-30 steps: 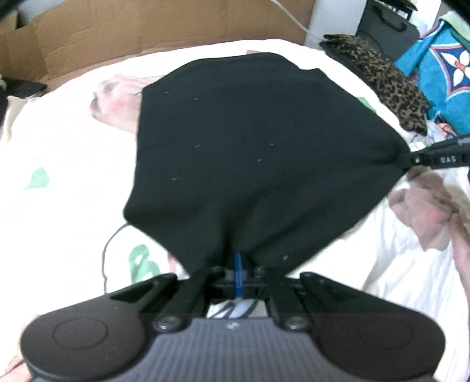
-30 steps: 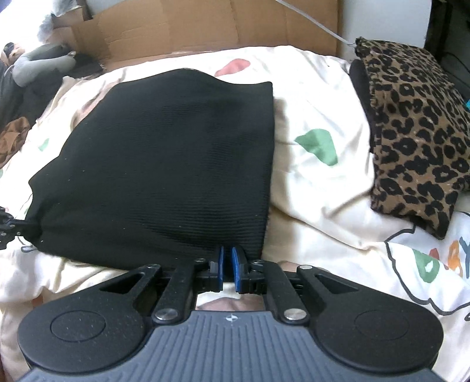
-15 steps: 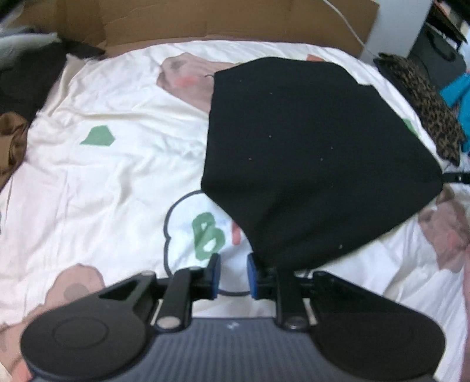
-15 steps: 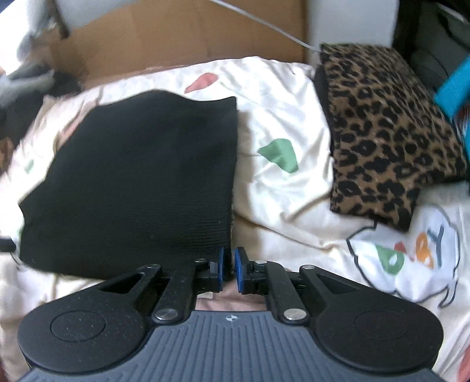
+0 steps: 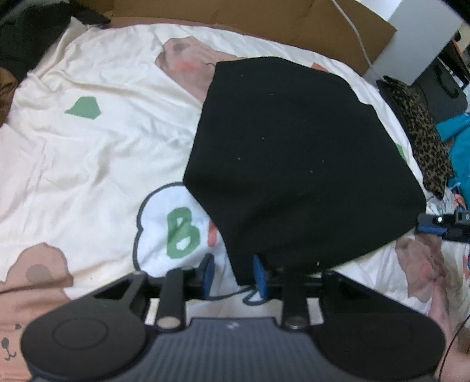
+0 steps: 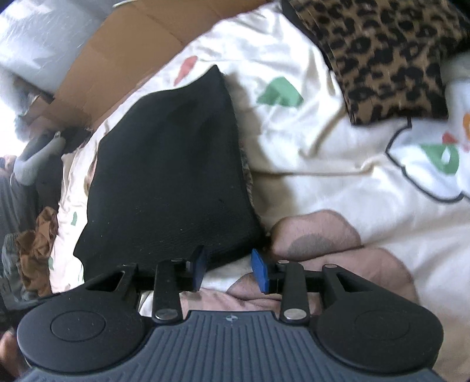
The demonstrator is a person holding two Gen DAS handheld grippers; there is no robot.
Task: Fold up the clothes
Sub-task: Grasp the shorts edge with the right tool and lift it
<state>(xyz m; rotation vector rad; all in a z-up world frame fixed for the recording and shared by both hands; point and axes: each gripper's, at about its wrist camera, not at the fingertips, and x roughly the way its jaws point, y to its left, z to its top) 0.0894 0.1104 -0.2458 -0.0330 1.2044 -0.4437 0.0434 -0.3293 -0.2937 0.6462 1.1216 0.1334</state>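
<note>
Folded black ribbed-knit garment [image 5: 296,164] lies centre frame on my cream cartoon-print bedsheet [image 5: 97,164]. Both my left tongs [image 5: 232,277] and right tongs [image 6: 229,269] are opening, pads off the cloth; its near corner blurs.

Matt black knit garment [image 5: 299,164] — satiny bedsheet [image 5: 97,152]

I see a cream cartoon-print bedsheet [image 5: 97,152], brown cardboard [image 5: 264,20] behind it, a leopard-print pillow [image 6: 390,58] at its edge, and turquoise cloth [image 5: 458,141] beyond.
</note>
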